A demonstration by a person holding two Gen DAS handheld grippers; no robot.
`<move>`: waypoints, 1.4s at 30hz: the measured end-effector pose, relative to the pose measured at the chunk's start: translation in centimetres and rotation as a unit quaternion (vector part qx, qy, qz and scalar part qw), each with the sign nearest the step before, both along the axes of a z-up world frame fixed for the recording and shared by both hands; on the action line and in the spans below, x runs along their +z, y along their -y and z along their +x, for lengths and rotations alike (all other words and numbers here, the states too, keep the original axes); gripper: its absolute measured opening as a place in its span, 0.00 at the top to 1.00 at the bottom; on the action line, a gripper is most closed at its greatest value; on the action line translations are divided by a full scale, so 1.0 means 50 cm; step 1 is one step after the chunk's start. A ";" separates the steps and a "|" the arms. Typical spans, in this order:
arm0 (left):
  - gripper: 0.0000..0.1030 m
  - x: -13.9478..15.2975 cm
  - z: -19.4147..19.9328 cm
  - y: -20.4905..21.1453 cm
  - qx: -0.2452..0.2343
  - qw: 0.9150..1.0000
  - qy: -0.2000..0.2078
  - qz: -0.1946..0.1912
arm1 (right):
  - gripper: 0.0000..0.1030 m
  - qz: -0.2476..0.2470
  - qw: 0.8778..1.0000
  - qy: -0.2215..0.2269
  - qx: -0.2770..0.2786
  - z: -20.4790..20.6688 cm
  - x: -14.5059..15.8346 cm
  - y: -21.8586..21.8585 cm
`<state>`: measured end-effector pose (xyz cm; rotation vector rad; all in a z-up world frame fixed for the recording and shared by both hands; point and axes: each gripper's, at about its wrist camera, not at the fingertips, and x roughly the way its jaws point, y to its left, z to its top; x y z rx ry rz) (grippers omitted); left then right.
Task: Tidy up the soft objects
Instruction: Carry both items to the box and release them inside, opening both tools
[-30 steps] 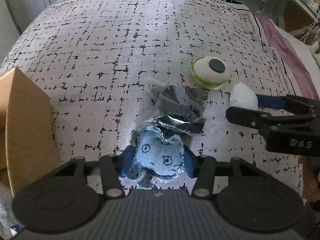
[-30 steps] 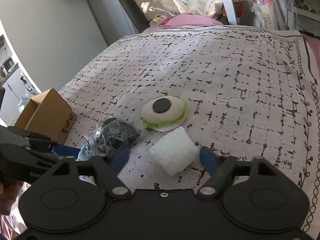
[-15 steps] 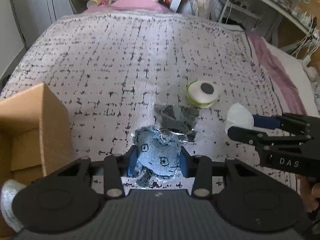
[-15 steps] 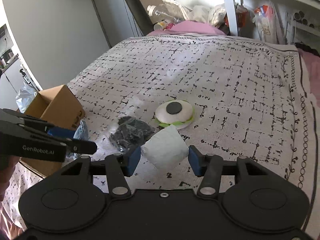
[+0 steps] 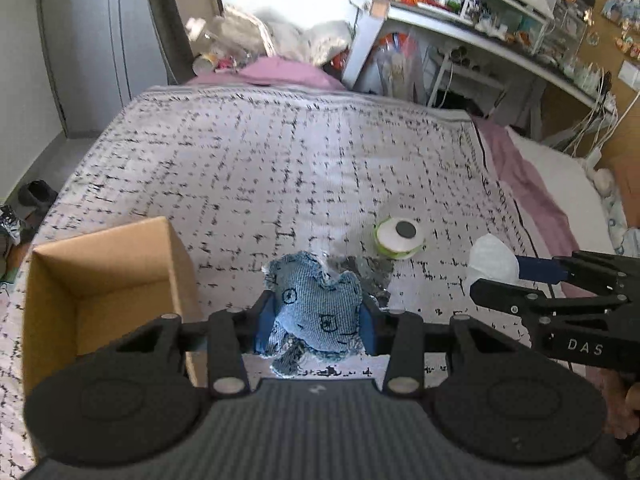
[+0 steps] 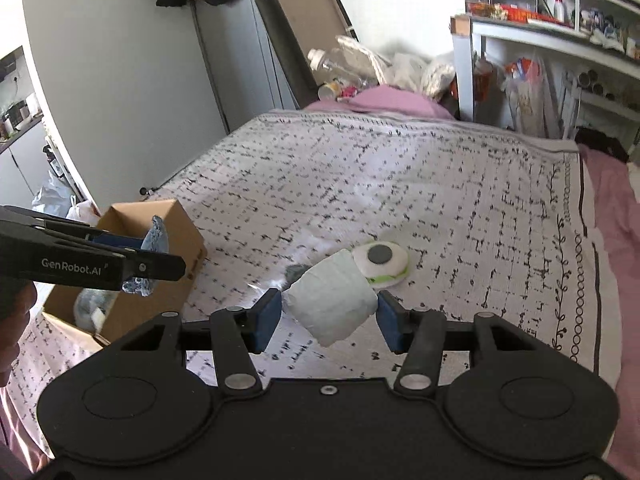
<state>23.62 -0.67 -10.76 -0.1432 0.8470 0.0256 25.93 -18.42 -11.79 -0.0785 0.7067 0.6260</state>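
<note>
Bedspread (image 5: pixel 280 168), white with a black broken-grid print, carries everything; shelving and clutter sit past its far edge.

My left gripper (image 5: pixel 316 320) is clamped on a blue denim plush (image 5: pixel 316 308), pads pressing both sides. Its long axis runs toward the far edge, ragged ears away from me, frayed legs hanging toward the camera, stitched face up. It's off the bedspread, over the near edge.

My right gripper (image 6: pixel 330 312) is clamped on a white soft block (image 6: pixel 332 304), pads on both flanks, block tilted with one corner down, clear of the bedspread.

Count: one denim plush, one white block, one round eyeball cushion (image 6: pixel 382 262) (white, black pupil up, green rim), one dark crinkly bag (image 5: pixel 370 274), one open cardboard box (image 5: pixel 104 280) at the near-left edge.

Left wrist view looks into the box; the part of the floor it shows looks bare. It also gets the right gripper side-on with the white block at its tips. Right wrist view shows the box from outside, with pale stuff at its near end, the denim plush hanging beside the box, and the dark bag mostly hidden behind the white block.
</note>
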 end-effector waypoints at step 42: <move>0.59 0.026 -0.201 -0.305 0.084 0.994 0.070 -0.028 | 0.50 -0.035 0.995 0.068 0.066 -0.133 0.075 -0.279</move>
